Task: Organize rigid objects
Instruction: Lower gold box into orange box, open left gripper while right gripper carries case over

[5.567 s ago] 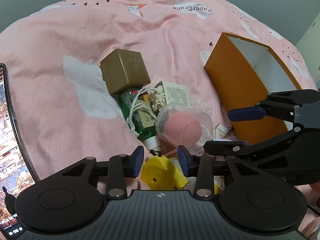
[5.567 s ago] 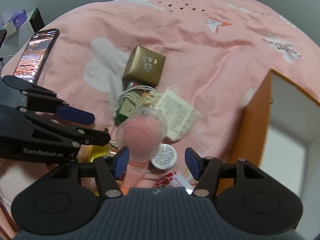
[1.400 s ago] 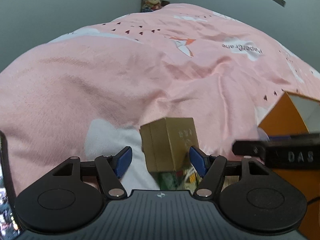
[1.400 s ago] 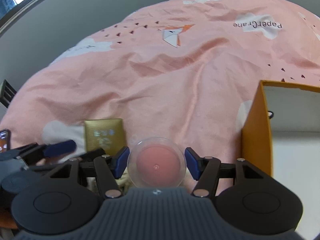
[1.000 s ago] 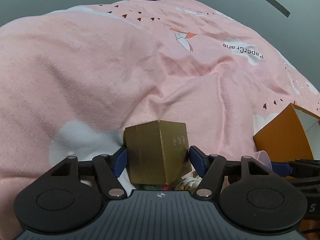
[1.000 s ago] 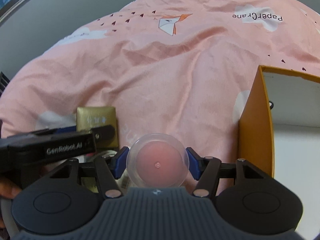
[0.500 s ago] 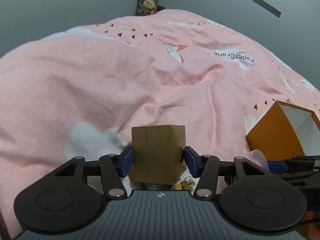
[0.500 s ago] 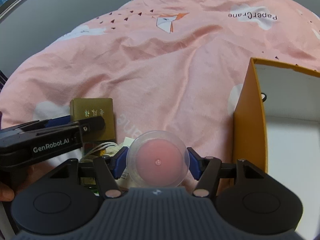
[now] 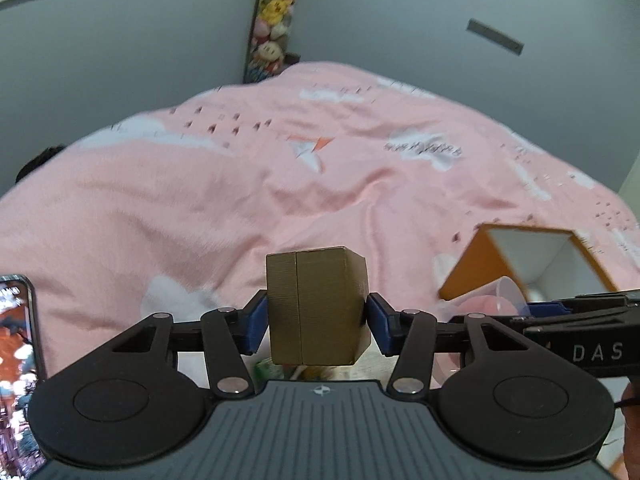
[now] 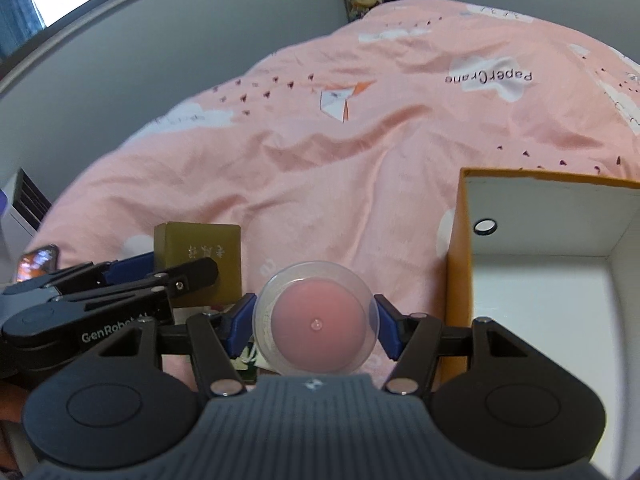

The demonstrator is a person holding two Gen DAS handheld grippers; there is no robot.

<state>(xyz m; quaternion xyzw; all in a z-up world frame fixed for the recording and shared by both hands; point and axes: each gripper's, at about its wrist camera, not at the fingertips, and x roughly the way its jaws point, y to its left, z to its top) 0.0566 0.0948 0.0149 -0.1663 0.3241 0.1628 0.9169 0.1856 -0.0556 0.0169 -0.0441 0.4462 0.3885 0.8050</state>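
Gold box [image 9: 316,304] clamped between left tongs [image 9: 316,322], lifted

Probably bedroom: pink duvet [image 10: 360,152], plushies [image 9: 272,20]

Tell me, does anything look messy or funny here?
Nothing looks broken or spilled. A gold box is held by the left gripper and a clear case with a pink sponge by the right gripper. The orange box stands open, almost bare inside.
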